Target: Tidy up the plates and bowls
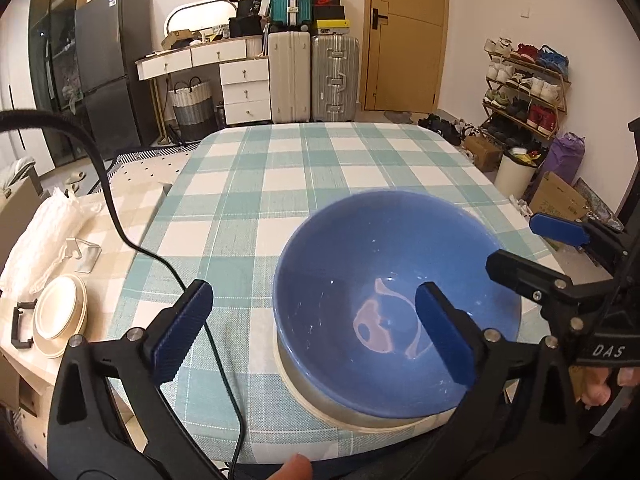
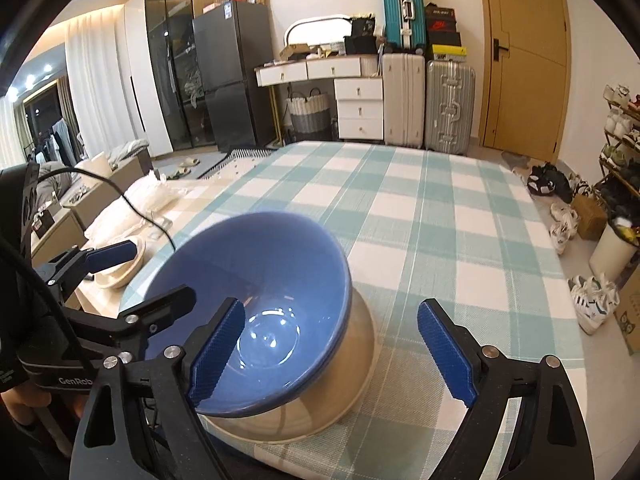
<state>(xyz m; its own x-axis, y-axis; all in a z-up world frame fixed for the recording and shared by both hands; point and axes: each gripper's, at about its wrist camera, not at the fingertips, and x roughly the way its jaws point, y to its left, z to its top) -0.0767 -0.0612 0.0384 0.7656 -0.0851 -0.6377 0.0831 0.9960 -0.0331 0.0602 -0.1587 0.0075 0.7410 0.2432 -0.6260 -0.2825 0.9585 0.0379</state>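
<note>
Both tongs, left (image 1: 314, 334) and right (image 2: 331, 351), gape apart beside the blue bowl (image 1: 394, 304) nested in a cream bowl (image 2: 320, 408).

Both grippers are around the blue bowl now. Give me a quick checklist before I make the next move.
1. Blue bowl nested in cream bowl: ok, though it sits tilted.
2. Left gripper open, one finger inside the bowl: ok.
3. Right gripper open, straddling the rim: ok.
4. Firm hold on the bowl: not ok, neither gripper is closed.
5. Cable away from the bowls: ok; it lies on the tablecloth beside them.
6. Cream plates on the side table steady: cannot tell.
</note>
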